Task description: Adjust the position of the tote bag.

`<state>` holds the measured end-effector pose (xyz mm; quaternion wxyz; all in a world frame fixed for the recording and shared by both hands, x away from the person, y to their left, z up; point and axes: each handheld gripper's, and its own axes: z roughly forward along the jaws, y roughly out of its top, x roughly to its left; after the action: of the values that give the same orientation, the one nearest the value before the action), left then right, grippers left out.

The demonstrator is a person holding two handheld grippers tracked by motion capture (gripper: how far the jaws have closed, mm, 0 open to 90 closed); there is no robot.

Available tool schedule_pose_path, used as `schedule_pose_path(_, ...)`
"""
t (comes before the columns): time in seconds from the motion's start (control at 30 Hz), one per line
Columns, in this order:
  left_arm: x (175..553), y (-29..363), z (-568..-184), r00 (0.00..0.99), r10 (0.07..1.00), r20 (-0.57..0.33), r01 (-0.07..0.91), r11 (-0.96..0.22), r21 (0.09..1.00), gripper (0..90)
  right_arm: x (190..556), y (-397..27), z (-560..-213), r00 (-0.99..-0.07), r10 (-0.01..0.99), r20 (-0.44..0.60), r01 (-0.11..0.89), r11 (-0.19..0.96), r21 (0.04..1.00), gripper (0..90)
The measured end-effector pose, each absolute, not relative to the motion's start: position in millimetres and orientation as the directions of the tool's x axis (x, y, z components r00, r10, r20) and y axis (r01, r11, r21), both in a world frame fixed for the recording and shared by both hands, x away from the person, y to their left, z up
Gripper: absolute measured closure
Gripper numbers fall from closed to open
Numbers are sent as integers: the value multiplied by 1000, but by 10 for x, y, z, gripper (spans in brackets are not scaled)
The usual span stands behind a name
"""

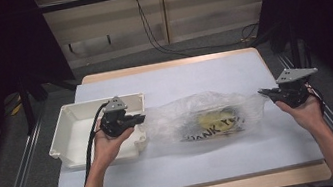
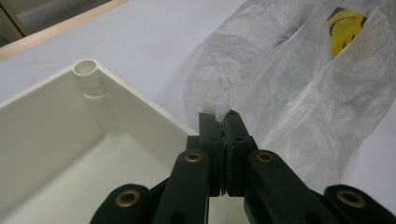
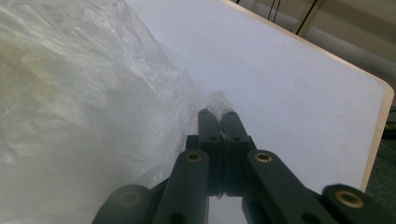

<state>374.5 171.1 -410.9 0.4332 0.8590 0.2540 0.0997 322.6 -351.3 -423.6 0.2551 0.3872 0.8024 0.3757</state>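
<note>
Near edge of the table (image 1: 187,171) bare; in the middle a clear plastic bag (image 1: 203,115) lies stretched between the two tools, left tool (image 1: 140,119) clamped shut on a pinch of film at its left end, right tool (image 1: 263,92) clamped shut on a pinch at its right end. Something yellow with black lettering (image 1: 214,121) sits inside the bag, while the white bin (image 1: 72,133) at left, touching the bag's left end, looks empty. Risk: thin film could slip or tear if the tools pull apart, and the contents might slide out at an open end.
</note>
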Motion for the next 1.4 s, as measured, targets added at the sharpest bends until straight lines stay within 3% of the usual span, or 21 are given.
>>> schedule_pose_path(0.23,3747,1733,-4154,851,520,-70,360,-481,800,892,3227,-3426,-4455,-582,790,-191,461,515,723,896)
schedule_pose_path(0.43,3724,1725,-4150,851,516,-102,372,-454,809,880,3255,-3475,-4452,-574,815,-80,482,415,772,888)
schedule_pose_path(0.6,3678,1768,-4097,844,524,-114,372,-419,828,732,3234,-3530,-4317,-574,819,5,468,323,823,764)
schedule_pose_path(0.87,3552,1802,-4004,841,527,-127,357,-361,862,476,3125,-3524,-4152,-590,806,36,433,279,857,565)
schedule_pose_path(1.03,3486,1864,-3909,837,534,-122,336,-325,884,406,3055,-3558,-4004,-599,800,49,414,256,874,454)
schedule_pose_path(1.2,3379,1796,-3884,848,517,-113,321,-333,887,411,2989,-3540,-3898,-616,786,51,396,254,882,412)
schedule_pose_path(1.4,3228,1594,-3816,881,466,-81,275,-364,890,497,2901,-3471,-3780,-636,771,46,369,251,895,372)
